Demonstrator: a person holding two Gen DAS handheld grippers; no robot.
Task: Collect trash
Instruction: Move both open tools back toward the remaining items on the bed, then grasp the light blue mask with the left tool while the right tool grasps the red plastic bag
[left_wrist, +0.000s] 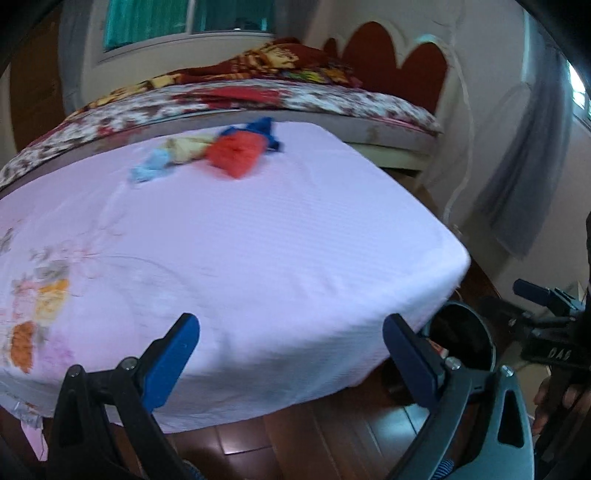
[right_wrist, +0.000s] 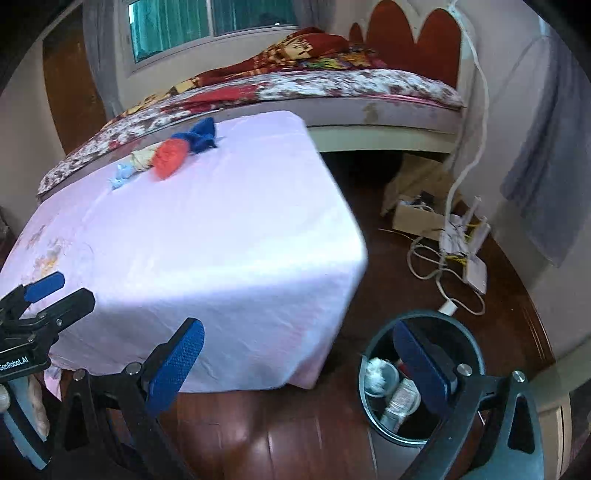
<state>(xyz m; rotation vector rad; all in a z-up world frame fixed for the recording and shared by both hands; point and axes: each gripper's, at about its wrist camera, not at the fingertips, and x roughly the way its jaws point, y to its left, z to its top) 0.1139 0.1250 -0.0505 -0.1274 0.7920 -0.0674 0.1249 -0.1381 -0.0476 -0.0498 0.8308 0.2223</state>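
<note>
Both tongs, our left gripper (left_wrist: 291, 354) and right gripper (right_wrist: 295, 363), are hanging wide open and empty while crumpled wrappers (right_wrist: 168, 157) are lying near the table's (right_wrist: 221, 240) far edge, light and soft, best pinched at a bunched middle.

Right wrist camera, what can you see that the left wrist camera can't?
Only the right wrist view shows inside the trash bin, where some trash already lies, plus the white cables and cardboard box on the floor. Only the left wrist view shows the flower print on the cloth up close. Both show the pink cloth-covered table, the red scrap, blue scrap and light blue scrap at its far end, and the bed behind. Left gripper and right gripper are both open.
</note>
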